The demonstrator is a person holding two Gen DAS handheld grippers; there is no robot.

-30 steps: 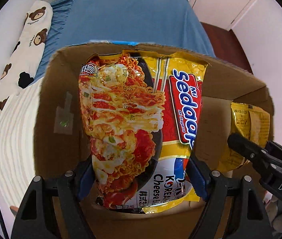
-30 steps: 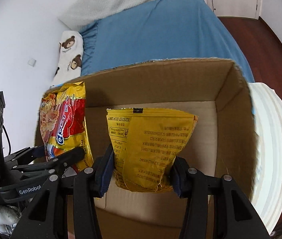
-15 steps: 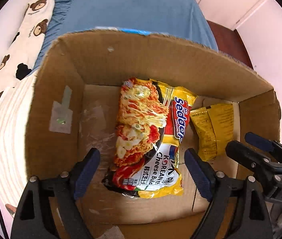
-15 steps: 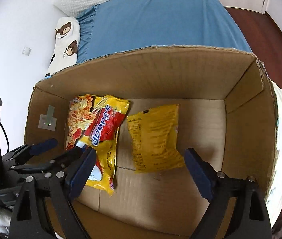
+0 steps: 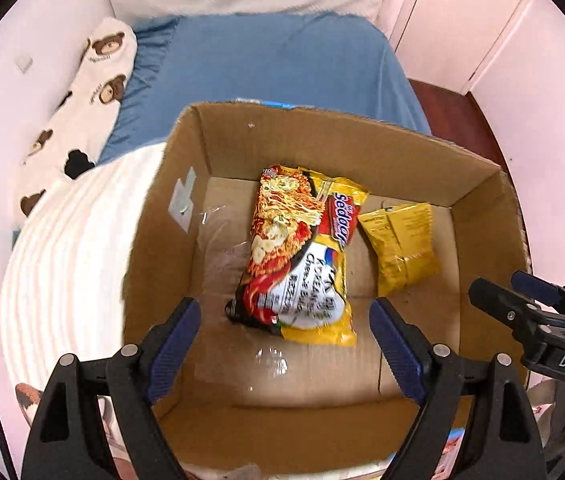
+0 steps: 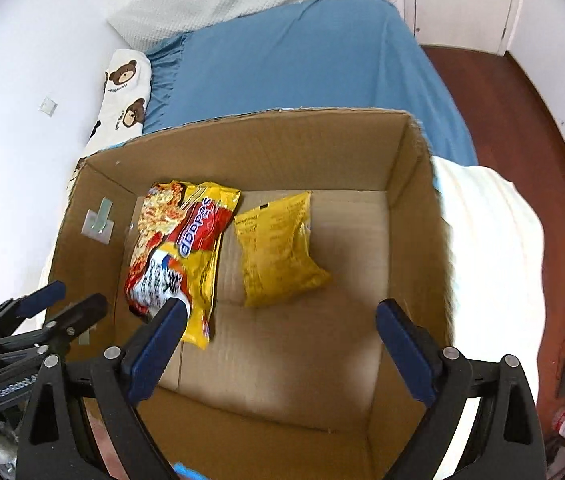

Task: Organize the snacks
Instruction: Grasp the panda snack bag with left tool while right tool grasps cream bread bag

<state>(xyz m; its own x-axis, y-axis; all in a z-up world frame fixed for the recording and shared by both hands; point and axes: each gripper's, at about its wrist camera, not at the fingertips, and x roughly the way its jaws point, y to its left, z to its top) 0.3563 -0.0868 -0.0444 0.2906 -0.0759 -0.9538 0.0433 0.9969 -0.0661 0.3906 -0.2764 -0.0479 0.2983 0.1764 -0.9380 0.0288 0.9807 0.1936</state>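
An open cardboard box (image 5: 362,148) (image 6: 274,144) stands on the bed. On its floor lie a red and yellow Sedaap noodle packet (image 5: 298,252) (image 6: 178,248) and, to its right, a small yellow snack packet (image 5: 402,244) (image 6: 278,248). My left gripper (image 5: 286,340) is open and empty, raised above the box's near side. My right gripper (image 6: 278,344) is open and empty, also above the near side. Each gripper shows at the edge of the other's view: the right one (image 5: 530,304), the left one (image 6: 42,316).
The box rests on a white striped blanket (image 5: 66,260) over a blue bed sheet (image 5: 266,64). A bear-print pillow (image 5: 82,104) lies along the left wall. A dark wooden floor (image 6: 522,100) and white doors are to the right.
Both grippers opened and let the packets go into the box. The packets now lie flat on its floor. Both grippers have since pulled back and up.
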